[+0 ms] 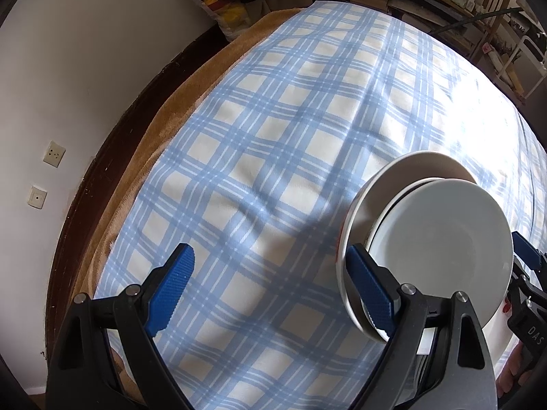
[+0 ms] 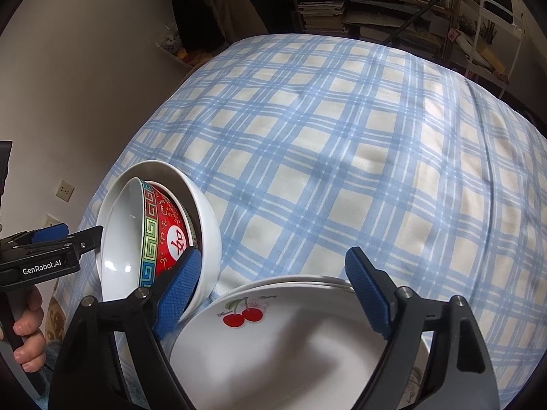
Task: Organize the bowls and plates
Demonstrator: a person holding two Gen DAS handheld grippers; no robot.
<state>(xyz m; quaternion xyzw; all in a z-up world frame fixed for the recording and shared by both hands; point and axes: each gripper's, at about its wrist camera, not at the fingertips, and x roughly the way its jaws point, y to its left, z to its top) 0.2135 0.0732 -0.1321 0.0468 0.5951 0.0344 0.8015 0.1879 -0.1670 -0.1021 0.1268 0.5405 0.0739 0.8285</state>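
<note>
Nested bowls stand tilted on their side on the blue plaid cloth: a red patterned bowl [image 2: 169, 229] inside a larger white bowl [image 2: 205, 218]; in the left wrist view they show as white bowls [image 1: 441, 239]. A stack of white plates, the top one with a cherry print [image 2: 273, 341], lies just below my right gripper [image 2: 273, 290], which is open, its left pad against the white bowl's outer wall. My left gripper [image 1: 270, 290] is open and holds nothing, its right pad [image 1: 371, 290] beside the bowls' rim.
The plaid cloth [image 1: 273, 136] covers a table over a tan blanket [image 1: 164, 116]. A white wall with sockets [image 1: 54, 153] is to the left. Cluttered bookshelves [image 2: 342, 7] and a white chair [image 2: 495, 27] stand beyond the far edge.
</note>
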